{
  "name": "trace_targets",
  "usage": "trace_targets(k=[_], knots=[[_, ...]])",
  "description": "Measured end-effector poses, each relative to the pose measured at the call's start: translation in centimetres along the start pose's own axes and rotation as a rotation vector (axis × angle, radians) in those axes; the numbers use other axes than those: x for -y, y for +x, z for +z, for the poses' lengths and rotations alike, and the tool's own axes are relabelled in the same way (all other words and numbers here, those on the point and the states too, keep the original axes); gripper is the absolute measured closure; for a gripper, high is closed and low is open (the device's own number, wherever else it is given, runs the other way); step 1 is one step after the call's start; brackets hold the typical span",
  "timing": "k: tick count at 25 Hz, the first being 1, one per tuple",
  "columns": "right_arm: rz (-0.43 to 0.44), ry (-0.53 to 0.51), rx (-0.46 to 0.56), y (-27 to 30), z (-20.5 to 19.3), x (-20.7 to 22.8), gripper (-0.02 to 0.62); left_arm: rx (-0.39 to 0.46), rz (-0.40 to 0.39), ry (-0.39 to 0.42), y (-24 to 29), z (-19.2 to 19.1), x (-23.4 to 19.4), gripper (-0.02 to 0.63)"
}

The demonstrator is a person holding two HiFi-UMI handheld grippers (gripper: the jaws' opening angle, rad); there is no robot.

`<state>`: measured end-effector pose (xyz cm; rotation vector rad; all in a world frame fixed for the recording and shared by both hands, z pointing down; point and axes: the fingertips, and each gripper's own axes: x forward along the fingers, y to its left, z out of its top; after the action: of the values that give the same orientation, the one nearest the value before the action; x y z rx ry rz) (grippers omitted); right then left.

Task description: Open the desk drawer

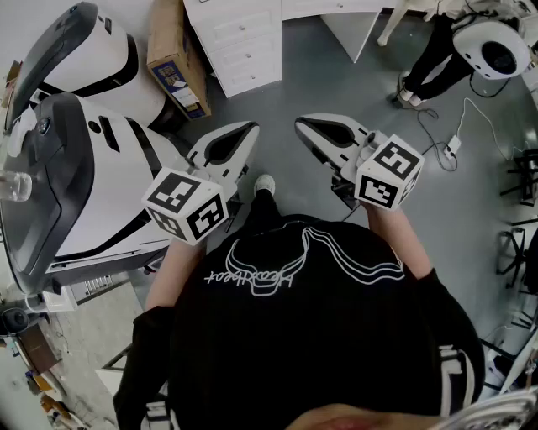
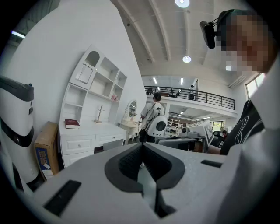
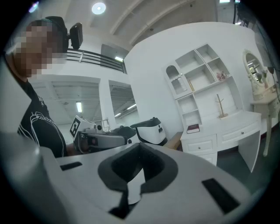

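Well short of desk [image 1: 239, 42], L gripper [image 1: 250, 128] & R gripper [image 1: 303, 124] clenched, empty; shirt print [image 1: 252, 279] unreadable.

Desk [image 1: 244, 42] — upper part beyond the head view's top edge

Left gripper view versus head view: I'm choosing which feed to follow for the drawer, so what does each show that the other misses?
Only the left gripper view shows the red book on the desk top, the shelves above it and the ceiling lights. Only the head view shows the two marker cubes and the power strip with its cable on the floor. Both show the white desk drawers, the cardboard box beside them and the left gripper, shut and empty.
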<state>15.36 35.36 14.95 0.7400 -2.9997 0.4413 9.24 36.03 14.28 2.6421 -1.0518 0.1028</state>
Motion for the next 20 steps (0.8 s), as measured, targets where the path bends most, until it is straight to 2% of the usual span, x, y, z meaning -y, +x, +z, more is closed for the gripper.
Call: trace_targets(k=[11, 20], knots=[[-0.014, 0.016, -0.006, 3.6, 0.3, 4.1, 0.592, -0.003, 0.020, -0.033, 1.9, 0.3, -5.1, 0.601], [-0.065, 0.047, -0.040, 10.5, 0.6, 11.8, 0.592, -0.040, 0.015, -0.099, 6.6, 0.8, -14.6, 0.601]])
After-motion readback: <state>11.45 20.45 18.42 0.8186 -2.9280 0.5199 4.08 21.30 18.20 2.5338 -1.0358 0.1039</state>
